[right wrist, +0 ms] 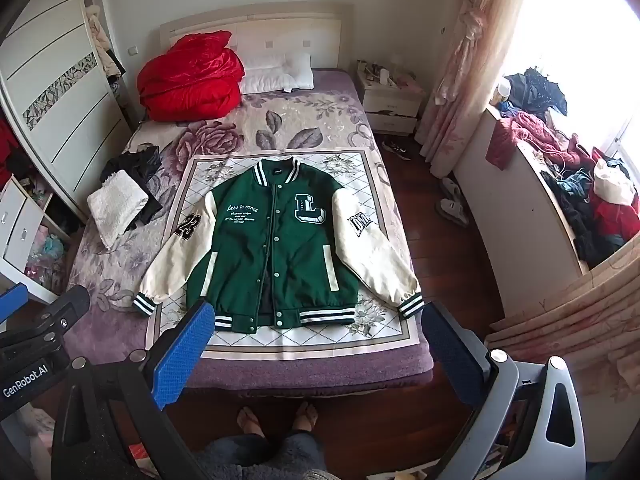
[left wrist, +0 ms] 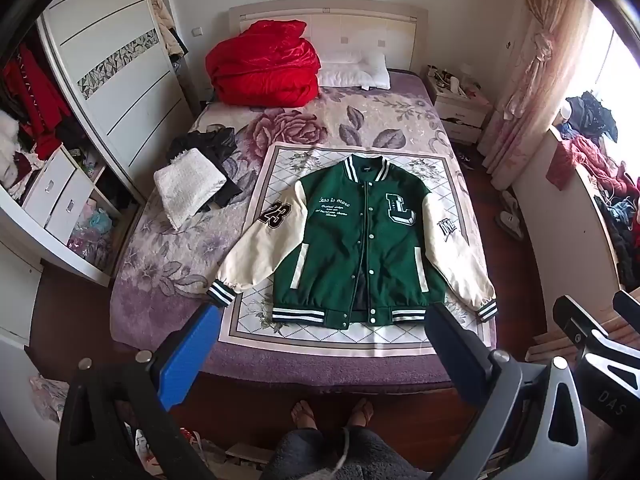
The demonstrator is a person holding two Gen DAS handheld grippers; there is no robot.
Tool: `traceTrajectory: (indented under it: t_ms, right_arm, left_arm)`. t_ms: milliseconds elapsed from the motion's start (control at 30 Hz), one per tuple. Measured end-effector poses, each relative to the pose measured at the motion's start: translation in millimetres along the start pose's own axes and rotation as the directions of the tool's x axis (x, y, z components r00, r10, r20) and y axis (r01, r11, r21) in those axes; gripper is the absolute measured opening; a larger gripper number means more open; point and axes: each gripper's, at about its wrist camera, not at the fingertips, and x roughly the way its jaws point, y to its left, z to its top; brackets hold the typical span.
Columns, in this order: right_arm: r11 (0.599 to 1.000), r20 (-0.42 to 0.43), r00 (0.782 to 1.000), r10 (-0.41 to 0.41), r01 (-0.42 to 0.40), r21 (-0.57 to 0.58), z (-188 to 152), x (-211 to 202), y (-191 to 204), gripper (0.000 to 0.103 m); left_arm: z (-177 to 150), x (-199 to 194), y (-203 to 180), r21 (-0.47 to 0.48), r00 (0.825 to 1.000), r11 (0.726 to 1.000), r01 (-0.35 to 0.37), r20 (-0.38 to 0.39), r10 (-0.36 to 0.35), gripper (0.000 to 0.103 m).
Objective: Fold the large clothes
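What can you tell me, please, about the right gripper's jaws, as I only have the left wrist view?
Observer: The right gripper holds its jaws wide apart, with nothing between them.
Operator: Thank you; which part of the jacket shows nearest them?
Observer: A striped cuff, beside the dark pad in the right wrist view.
Operator: Anything past my frame's right edge?
Observer: A white bundle atop the clothes pile by the window.

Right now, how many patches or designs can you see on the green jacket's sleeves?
2. A black "23" patch sits on the upper part of the jacket's picture-left sleeve, and a smaller black-and-white crest on the upper picture-right sleeve. The undersides of the sleeves are hidden, so more may exist.
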Motion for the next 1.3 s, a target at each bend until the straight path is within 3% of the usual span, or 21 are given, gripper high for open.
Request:
traceTrajectory:
  t_ms: [1300]
  right_arm:
    - [1.000, 0.013, 1.000, -0.011, 0.011, -0.006, -1.8, -15.1, 5.1, 0.103]
  left_arm:
    - [2.3, 0.2, 6.2, -0.014, 1.000, 1.000, 0.005, 0.007, -0.005, 0.103]
